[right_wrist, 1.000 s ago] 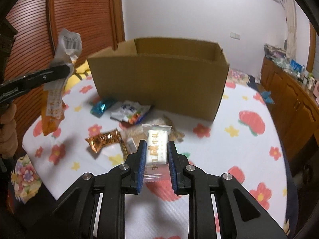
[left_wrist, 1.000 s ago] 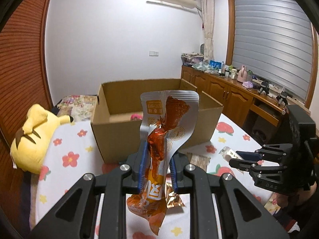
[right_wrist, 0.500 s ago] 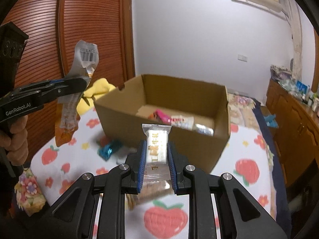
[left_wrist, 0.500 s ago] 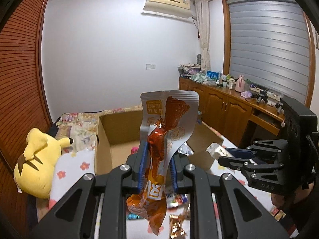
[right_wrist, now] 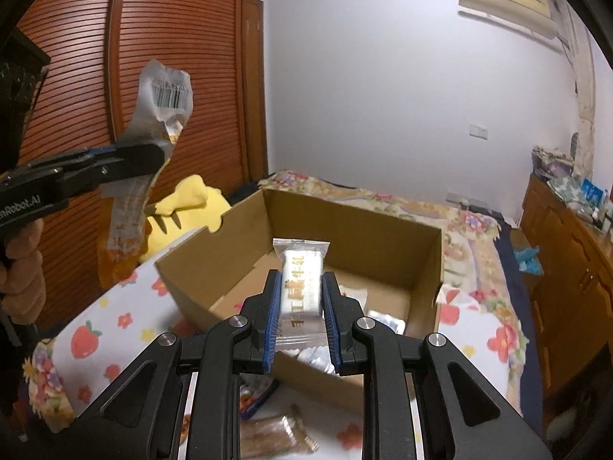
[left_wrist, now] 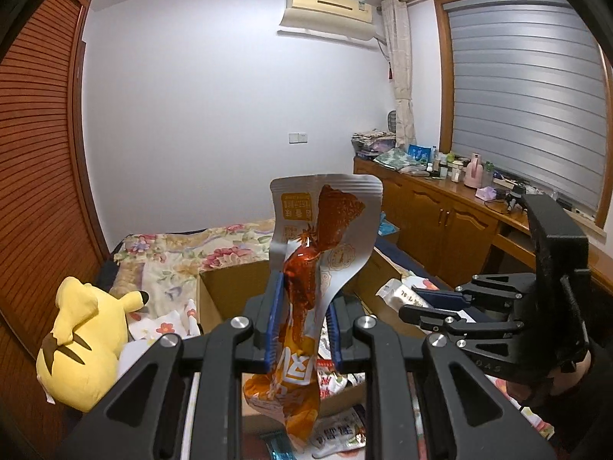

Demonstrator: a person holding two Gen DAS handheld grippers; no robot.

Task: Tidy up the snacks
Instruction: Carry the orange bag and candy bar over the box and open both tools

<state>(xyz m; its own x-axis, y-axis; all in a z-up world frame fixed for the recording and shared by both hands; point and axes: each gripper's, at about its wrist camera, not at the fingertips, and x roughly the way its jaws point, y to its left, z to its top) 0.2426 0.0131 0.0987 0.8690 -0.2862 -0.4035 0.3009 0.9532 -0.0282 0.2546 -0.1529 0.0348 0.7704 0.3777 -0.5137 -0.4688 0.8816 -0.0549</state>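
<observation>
My left gripper (left_wrist: 300, 327) is shut on an orange and silver snack pouch (left_wrist: 318, 253), held upright above the near side of the open cardboard box (left_wrist: 226, 291). From the right wrist view the left gripper (right_wrist: 153, 161) and its pouch (right_wrist: 153, 122) hang left of the box. My right gripper (right_wrist: 299, 326) is shut on a white snack packet (right_wrist: 300, 291), held above the box's (right_wrist: 345, 230) near wall. It also shows in the left wrist view (left_wrist: 417, 303) with the packet (left_wrist: 402, 295). Several packets lie inside the box.
A yellow plush toy (left_wrist: 84, 333) lies left of the box on the flower-print tablecloth (right_wrist: 111, 329). Loose snack packets (right_wrist: 276, 433) lie on the table in front of the box. A bed (left_wrist: 184, 253) is behind, wooden cabinets (left_wrist: 440, 222) at right.
Both grippers have risen and moved forward over the box with their snacks. The box interior now shows from above in the right wrist view.
</observation>
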